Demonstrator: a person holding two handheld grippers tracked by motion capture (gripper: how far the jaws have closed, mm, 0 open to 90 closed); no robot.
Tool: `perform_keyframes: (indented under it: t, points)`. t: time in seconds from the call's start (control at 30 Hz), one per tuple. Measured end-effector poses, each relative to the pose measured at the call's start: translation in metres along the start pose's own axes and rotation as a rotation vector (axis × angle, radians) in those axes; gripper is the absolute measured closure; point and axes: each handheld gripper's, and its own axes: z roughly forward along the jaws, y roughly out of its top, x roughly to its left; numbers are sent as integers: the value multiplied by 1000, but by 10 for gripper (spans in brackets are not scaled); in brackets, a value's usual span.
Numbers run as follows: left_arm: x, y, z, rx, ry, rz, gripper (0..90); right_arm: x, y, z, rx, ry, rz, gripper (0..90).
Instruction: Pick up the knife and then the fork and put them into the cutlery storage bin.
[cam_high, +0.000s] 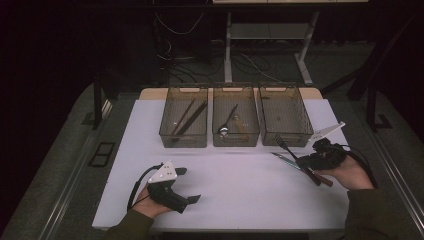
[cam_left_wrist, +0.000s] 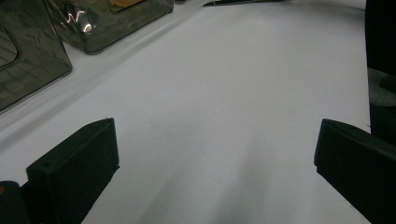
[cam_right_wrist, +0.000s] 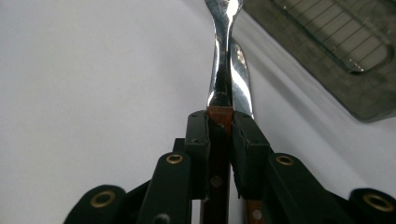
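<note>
A wooden-handled fork (cam_high: 290, 152) is clamped by the right gripper (cam_high: 312, 161), tines aimed at the near wall of the rightmost bin (cam_high: 285, 136); left gripper (cam_high: 182, 186) gapes empty.

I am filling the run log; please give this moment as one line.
right gripper: shut on fork handle | left gripper: open, empty | knife: on table | right bin: empty

Left hand-held gripper (cam_high: 187, 185) rests low on the desk (cam_high: 240, 195), near its front edge, jaws spread wide with nothing between them. Right hand-held gripper (cam_high: 303, 161) sits toward the desk's right edge, wrist angled inward, jaws clamped tight on a fork (cam_right_wrist: 223, 70) handle; hand (cam_high: 350, 172) cupped behind.
</note>
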Motion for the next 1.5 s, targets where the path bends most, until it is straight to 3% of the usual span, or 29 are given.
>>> perform_keyframes:
  t: [0.17,0.6,1.07,1.5]
  points:
    - [1,0,0,-3,2,-4,0,-2,1,-6,-72,8,28,779]
    - [7,-3,-2,-3,17,-18,0,-12,11,-16,-195,-60,76,779]
    - [6,-2,-3,-12,10,-21,0,-22,41,-31,-279,-139,102,778]
    - [4,-1,-3,-12,-1,-21,0,-47,62,-36,-349,-178,147,778]
